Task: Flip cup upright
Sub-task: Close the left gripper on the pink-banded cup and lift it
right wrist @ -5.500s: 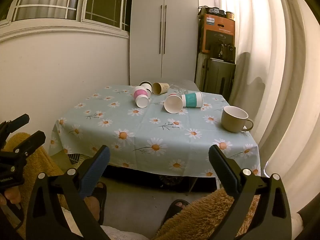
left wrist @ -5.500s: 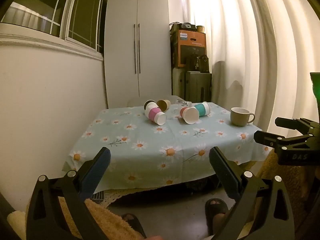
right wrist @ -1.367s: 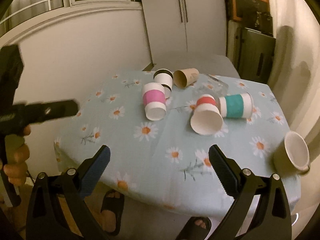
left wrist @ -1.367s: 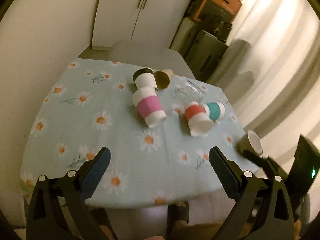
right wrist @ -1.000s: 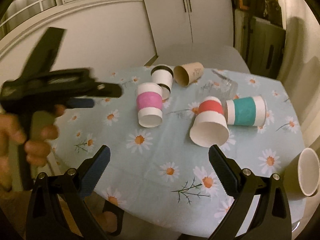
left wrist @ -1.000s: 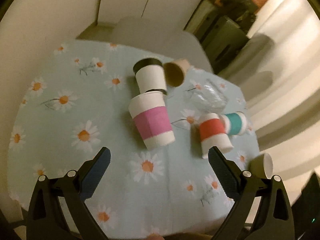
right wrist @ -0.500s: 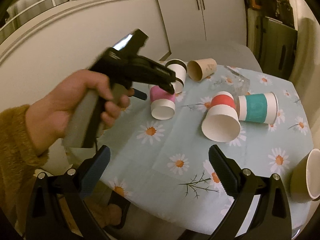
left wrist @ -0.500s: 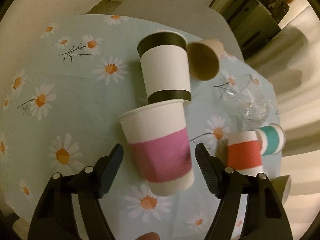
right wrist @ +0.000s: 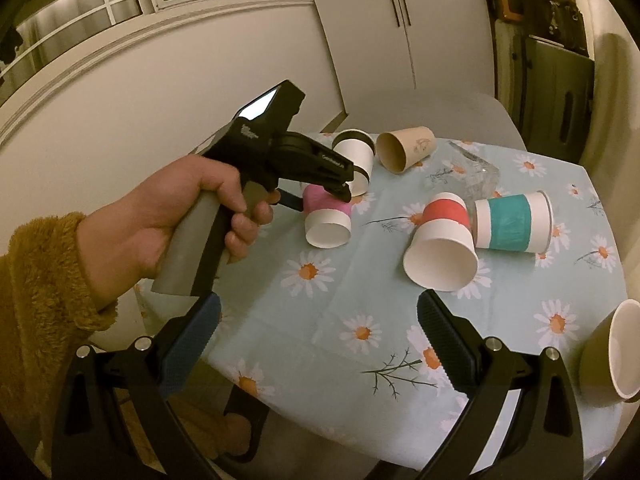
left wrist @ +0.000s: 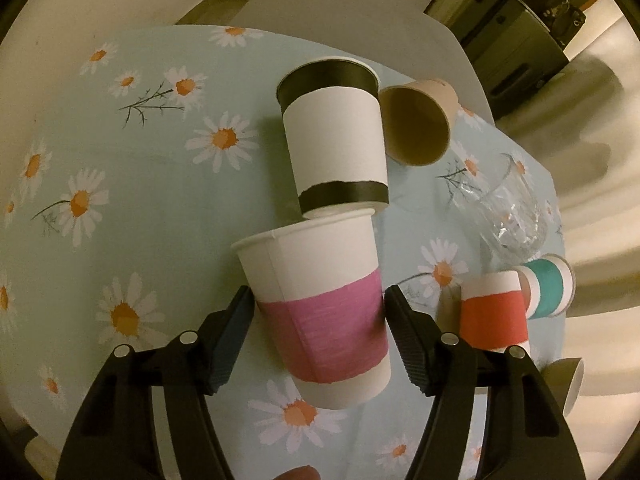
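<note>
A white paper cup with a pink band (left wrist: 320, 308) lies on its side on the daisy tablecloth (left wrist: 120, 184). My left gripper (left wrist: 318, 308) straddles its pink band, jaws close on both sides, touching or nearly so, a firm grip not clear. In the right wrist view the left gripper (right wrist: 320, 196) sits over the pink cup (right wrist: 326, 216). My right gripper (right wrist: 318, 328) is open and empty above the table's near edge.
Lying on their sides: a black-banded cup (left wrist: 336, 140), a brown cup (left wrist: 416, 124), a clear glass (left wrist: 508, 212), a red-banded cup (right wrist: 444, 244) and a teal-banded cup (right wrist: 512, 224). A beige mug (right wrist: 616, 364) stands at the right edge.
My left gripper has moved down onto the pink-banded cup and its jaws have narrowed around it. The right gripper has barely moved.
</note>
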